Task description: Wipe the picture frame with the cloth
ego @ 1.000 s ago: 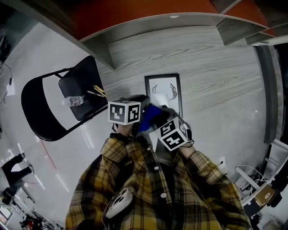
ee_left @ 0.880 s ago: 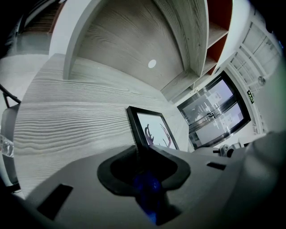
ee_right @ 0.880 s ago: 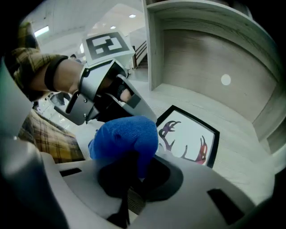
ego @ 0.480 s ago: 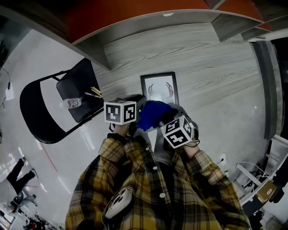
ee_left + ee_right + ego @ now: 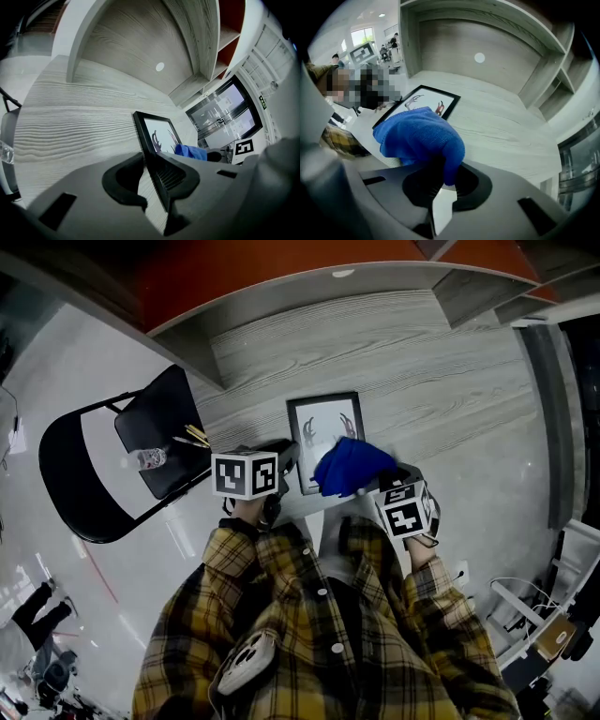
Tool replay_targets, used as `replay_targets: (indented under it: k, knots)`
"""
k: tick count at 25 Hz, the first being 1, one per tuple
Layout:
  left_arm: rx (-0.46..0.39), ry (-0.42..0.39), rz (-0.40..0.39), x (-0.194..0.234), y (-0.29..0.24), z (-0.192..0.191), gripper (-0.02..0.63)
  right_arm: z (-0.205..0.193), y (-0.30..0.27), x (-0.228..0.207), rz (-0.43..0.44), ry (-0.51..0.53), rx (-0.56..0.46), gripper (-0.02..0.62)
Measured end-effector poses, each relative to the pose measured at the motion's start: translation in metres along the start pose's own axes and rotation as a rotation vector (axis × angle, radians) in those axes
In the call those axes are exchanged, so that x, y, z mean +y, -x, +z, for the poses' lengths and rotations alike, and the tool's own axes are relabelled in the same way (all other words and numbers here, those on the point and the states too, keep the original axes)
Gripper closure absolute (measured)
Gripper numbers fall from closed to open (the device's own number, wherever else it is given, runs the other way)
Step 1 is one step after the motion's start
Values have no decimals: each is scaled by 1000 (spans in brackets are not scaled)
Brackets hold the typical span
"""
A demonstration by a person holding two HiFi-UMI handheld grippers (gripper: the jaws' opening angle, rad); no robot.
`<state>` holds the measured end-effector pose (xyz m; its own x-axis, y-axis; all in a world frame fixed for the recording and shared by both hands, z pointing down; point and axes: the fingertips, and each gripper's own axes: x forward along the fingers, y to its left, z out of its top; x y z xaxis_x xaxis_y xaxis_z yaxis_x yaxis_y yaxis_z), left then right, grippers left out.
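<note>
The black picture frame (image 5: 326, 430), holding a white print with dark antler shapes, lies on the grey wood-grain desk (image 5: 441, 381). My left gripper (image 5: 284, 459) is shut on the frame's near left edge; in the left gripper view the black frame (image 5: 157, 135) runs straight between the jaws of that gripper (image 5: 151, 164). My right gripper (image 5: 377, 480) is shut on a bunched blue cloth (image 5: 348, 467) that covers the frame's near right corner. From the right gripper view the cloth (image 5: 419, 135) bulges out of the gripper (image 5: 443, 180), with the frame (image 5: 425, 101) just beyond it.
A black folding chair (image 5: 112, 460) stands left of the desk, with a plastic bottle (image 5: 148, 458) and some thin sticks (image 5: 193, 435) on its seat. Shelf uprights (image 5: 202, 357) wall the desk's back. The desk edge is near my body. A glass door (image 5: 225, 112) lies far right.
My right gripper has swung right and slightly forward with the blue cloth, away from the left gripper's cube and onto the frame's near right corner. The left gripper has stayed clamped on the frame.
</note>
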<state>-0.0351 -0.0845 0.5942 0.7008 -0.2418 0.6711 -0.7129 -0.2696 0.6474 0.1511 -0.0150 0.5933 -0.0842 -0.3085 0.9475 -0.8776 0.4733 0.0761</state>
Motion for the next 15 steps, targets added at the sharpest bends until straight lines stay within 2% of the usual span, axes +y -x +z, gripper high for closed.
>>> replay_targets:
  k: [4,7,10,15]
  knots:
    - [-2,-1,2,1,-1,0,518,-17,0,-21,-37,-46,21,555]
    - [-4,-1,6,2,-1,0,518,-14,9,-27,-42,-75,-8,557]
    - [-13,-11,-5,0,-2,-1,518,4,30,-26,-17,-108,-95,557]
    - [-25,-12,-28,-3,13,-9,517,45,85,-14,94,-216,-295,557]
